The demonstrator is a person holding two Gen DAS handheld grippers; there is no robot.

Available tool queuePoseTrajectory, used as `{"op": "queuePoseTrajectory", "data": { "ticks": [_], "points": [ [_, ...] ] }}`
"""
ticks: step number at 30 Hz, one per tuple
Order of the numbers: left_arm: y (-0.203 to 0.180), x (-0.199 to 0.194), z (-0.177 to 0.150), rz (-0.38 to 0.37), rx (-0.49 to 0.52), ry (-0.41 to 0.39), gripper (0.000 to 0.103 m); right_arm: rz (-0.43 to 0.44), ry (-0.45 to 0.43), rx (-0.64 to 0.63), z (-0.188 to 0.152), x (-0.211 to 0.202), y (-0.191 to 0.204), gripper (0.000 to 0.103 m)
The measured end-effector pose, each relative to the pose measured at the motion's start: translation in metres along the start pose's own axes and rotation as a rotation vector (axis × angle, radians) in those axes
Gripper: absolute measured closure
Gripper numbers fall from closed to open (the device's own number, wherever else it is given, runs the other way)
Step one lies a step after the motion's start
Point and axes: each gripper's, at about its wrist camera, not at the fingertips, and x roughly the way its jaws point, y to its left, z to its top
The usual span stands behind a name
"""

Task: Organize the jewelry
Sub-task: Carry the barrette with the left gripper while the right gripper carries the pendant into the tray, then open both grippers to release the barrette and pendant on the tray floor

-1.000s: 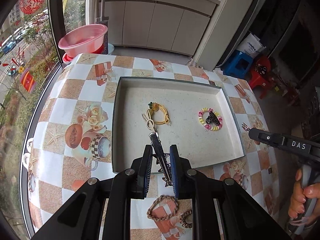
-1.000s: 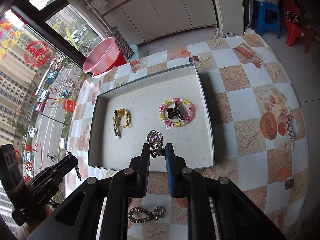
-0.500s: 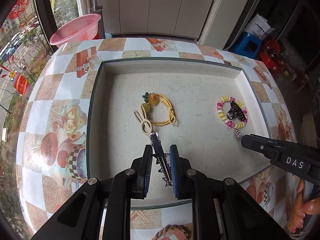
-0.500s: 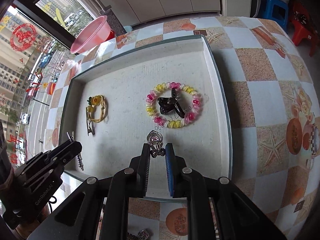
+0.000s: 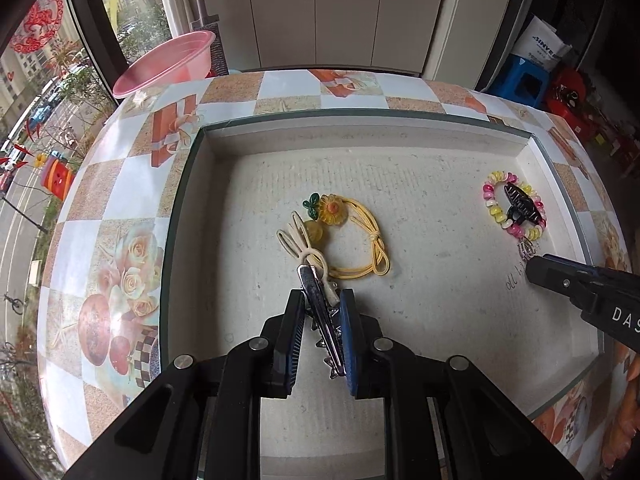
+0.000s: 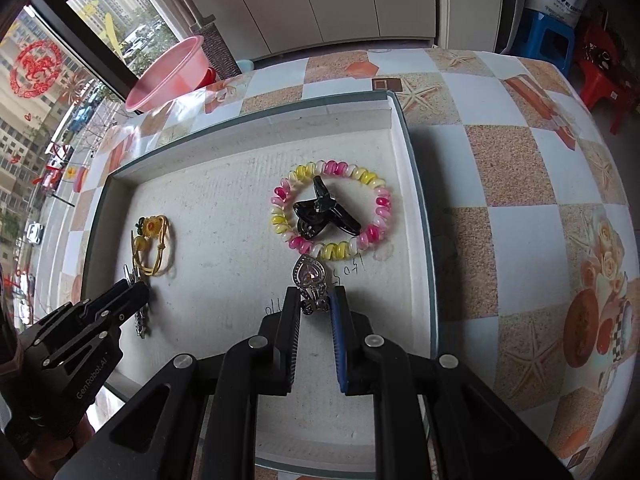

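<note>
Both grippers have come down from above the table edge into the tray [image 5: 188, 216], so the tray floor now fills both views; judged as the set-down phase, with each carried piece low over its matching group and release not yet made. Left gripper [image 5: 320, 334]: jaws narrow, clamped on a metal hair clip [image 5: 320, 312], whose tip lies at the cream bunny clip [image 5: 298, 240] beside the yellow flower hair tie [image 5: 352, 240]. Right gripper [image 6: 316, 316]: jaws nearly together, pinching a heart pendant [image 6: 309, 276] just short of the pink-yellow coil bracelet [image 6: 332, 210], which rings a black claw clip [image 6: 324, 212]. Contact with the tray floor cannot be told.
</note>
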Motion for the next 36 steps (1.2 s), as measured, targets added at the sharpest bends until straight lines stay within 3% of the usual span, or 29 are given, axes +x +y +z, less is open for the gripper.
{"op": "queuePoseTrajectory", "data": {
  "ticks": [7, 9, 11, 23, 24, 25, 26, 28, 34, 36],
  "points": [
    [-0.006, 0.000, 0.002, 0.041, 0.041, -0.003, 0.072, -0.003, 0.006, -0.003, -0.001, -0.001, 0.004, 0.081],
    [-0.007, -0.001, 0.002, 0.051, 0.043, -0.003, 0.072, 0.013, 0.010, 0.007, -0.001, -0.003, 0.002, 0.072],
    [-0.007, -0.002, 0.002, 0.057, 0.046, -0.007, 0.072, 0.024, 0.014, 0.011, 0.000, -0.003, 0.003, 0.055],
    [-0.003, -0.018, 0.003, 0.039, 0.038, -0.028, 0.071, 0.117, -0.024, 0.128, -0.004, -0.033, -0.007, 0.054],
    [-0.002, -0.020, 0.004, 0.038, 0.034, -0.030, 0.064, 0.121, -0.024, 0.131, -0.005, -0.035, -0.006, 0.053],
    [-0.001, -0.021, 0.004, 0.036, 0.029, -0.031, 0.021, 0.123, -0.025, 0.135, -0.006, -0.037, -0.006, 0.053],
    [0.001, -0.025, 0.004, 0.042, 0.014, -0.040, 0.000, 0.126, -0.028, 0.138, -0.006, -0.039, -0.005, 0.053],
    [0.003, -0.036, 0.004, 0.043, 0.002, -0.088, 0.000, 0.134, -0.033, 0.144, -0.008, -0.044, -0.005, 0.052],
    [0.006, -0.051, 0.003, 0.039, 0.003, -0.096, 0.000, 0.148, -0.039, 0.162, -0.014, -0.055, -0.002, 0.051],
    [0.008, -0.056, 0.001, 0.032, -0.008, -0.093, 0.000, 0.161, -0.041, 0.172, -0.017, -0.059, -0.002, 0.043]
  ]
}}
